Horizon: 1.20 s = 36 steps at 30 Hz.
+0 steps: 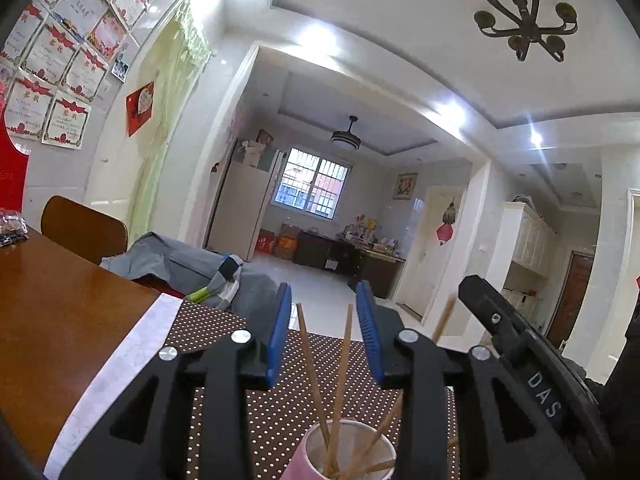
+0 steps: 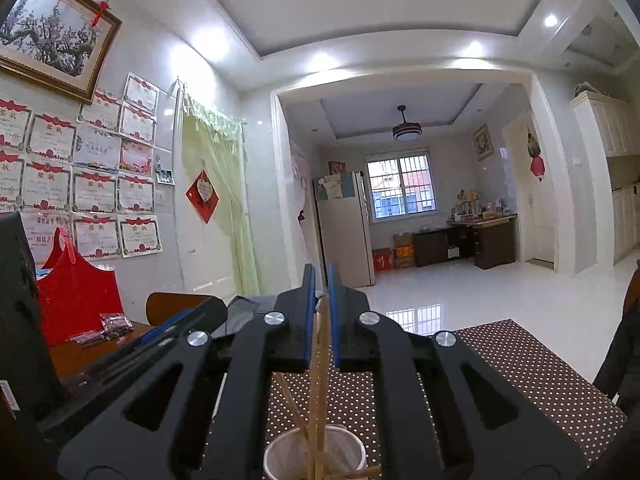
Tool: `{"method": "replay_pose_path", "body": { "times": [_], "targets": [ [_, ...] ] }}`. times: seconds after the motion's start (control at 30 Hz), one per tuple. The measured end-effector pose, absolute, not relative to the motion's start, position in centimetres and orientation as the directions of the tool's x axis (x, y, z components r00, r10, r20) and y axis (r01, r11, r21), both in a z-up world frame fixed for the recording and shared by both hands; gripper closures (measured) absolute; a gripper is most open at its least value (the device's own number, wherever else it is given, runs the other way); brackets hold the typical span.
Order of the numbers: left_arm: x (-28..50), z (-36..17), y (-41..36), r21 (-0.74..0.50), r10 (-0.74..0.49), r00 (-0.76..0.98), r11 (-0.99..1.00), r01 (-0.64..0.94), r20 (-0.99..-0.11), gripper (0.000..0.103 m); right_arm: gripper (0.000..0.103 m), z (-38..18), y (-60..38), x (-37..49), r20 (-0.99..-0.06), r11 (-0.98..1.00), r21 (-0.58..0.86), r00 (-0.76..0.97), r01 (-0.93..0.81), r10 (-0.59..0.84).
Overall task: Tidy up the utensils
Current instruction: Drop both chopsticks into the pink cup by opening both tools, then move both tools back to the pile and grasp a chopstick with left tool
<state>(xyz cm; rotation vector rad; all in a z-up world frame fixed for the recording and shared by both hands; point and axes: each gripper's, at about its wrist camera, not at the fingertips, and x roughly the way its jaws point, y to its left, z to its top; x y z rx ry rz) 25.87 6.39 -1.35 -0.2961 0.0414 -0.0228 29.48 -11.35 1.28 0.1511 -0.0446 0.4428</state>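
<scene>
Chopsticks (image 1: 340, 376), thin wooden sticks, stand in pink paper cup (image 1: 348, 452): light, stiff, slippery; pinch mid-shaft. Left gripper (image 1: 324, 336) released around them; right gripper (image 2: 321, 316) clenched on a pair.

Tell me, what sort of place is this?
Most likely a family home's dining area: a wooden table with a dotted mat, award certificates on the wall, and a refrigerator in the room beyond.

The paper cup (image 1: 346, 450) is cut off by the bottom edge, and the chopsticks' (image 2: 320, 400) lower ends seem hidden inside.
</scene>
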Motion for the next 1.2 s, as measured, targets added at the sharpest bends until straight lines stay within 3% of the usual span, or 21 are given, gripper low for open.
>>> {"method": "replay_pose_path", "body": {
  "times": [0.13, 0.2, 0.27, 0.6, 0.87, 1.03, 1.2],
  "targets": [
    [25.3, -0.8, 6.4, -0.287, -0.034, 0.998, 0.958, 0.018, -0.050, 0.068, 0.093, 1.7, -11.6, 28.9, 0.068, 0.897, 0.130, 0.906, -0.423, 0.417],
    [24.6, -0.6, 6.4, -0.284, -0.034, 0.998, 0.959, 0.018, -0.052, 0.067, 0.079, 1.9, -11.7, 28.6, 0.069, 0.898, 0.128, 0.907, -0.420, 0.415],
    [24.0, -0.3, 6.3, -0.282, -0.033, 0.998, 0.959, 0.016, -0.055, 0.066, 0.056, 2.1, -12.0, 28.0, 0.077, 0.901, 0.124, 0.909, -0.417, 0.410],
    [19.7, 1.2, 5.6, -0.237, -0.037, 0.997, 0.971, 0.020, -0.069, 0.060, 0.055, 3.3, -13.3, 23.9, 0.094, 0.921, 0.083, 0.923, -0.381, 0.373],
    [15.8, 1.0, 4.3, -0.185, -0.052, 0.993, 0.982, 0.031, -0.109, 0.057, 0.052, 2.4, -14.7, 20.7, 0.025, 0.932, 0.090, 0.936, -0.352, 0.351],
    [13.7, -0.2, 3.8, -0.142, -0.068, 0.981, 0.989, 0.042, -0.182, 0.051, 0.049, 1.2, -15.3, 18.9, -0.063, 0.939, 0.087, 0.939, -0.332, 0.338],
    [13.3, -2.2, 3.6, -0.099, -0.106, 0.935, 0.992, 0.077, -0.337, 0.050, 0.049, -0.8, -16.1, 18.2, -0.179, 0.942, 0.088, 0.925, -0.324, 0.334]
  ]
}}
